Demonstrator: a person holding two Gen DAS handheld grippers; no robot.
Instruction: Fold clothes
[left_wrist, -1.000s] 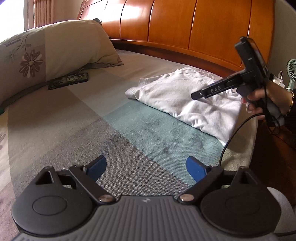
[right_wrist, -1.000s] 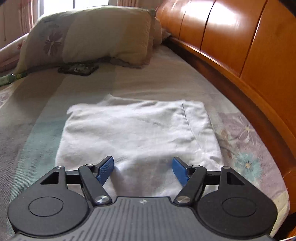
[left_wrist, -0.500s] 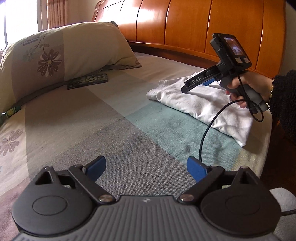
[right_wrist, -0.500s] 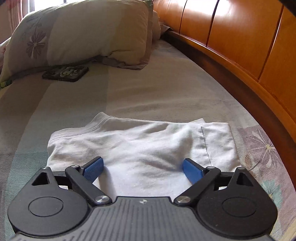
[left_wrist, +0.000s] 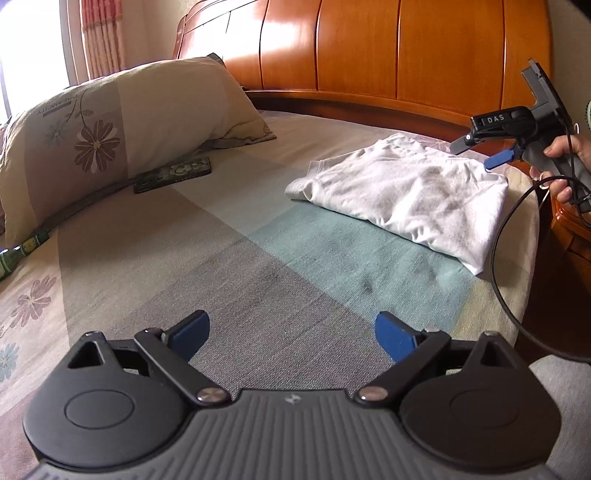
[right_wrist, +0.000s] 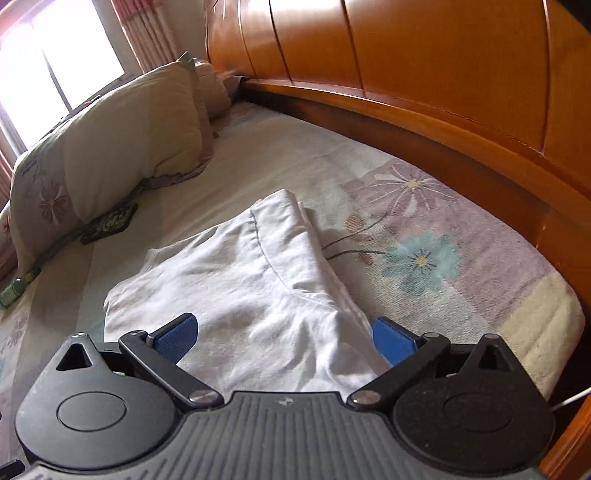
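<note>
The left gripper (left_wrist: 291, 338) hangs wide open and empty over the bedspread (left_wrist: 229, 266); the right gripper (right_wrist: 282, 334), jaws also spread wide, sits low over the folded white garment (right_wrist: 240, 280); from the left wrist view that garment lies at two o'clock, a pillow (left_wrist: 122, 125) at eleven.

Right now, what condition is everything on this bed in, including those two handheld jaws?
White garment: folded into a flat bundle, lying on the bed near the headboard.
Left gripper: jaws open, empty, over bare bedspread.
Right gripper: jaws open, straddling the garment's near edge, not clamped.
Pillow: propped up, leaning.
Phone: lying flat beside the pillow.
Bedspread: spread smooth.
</note>
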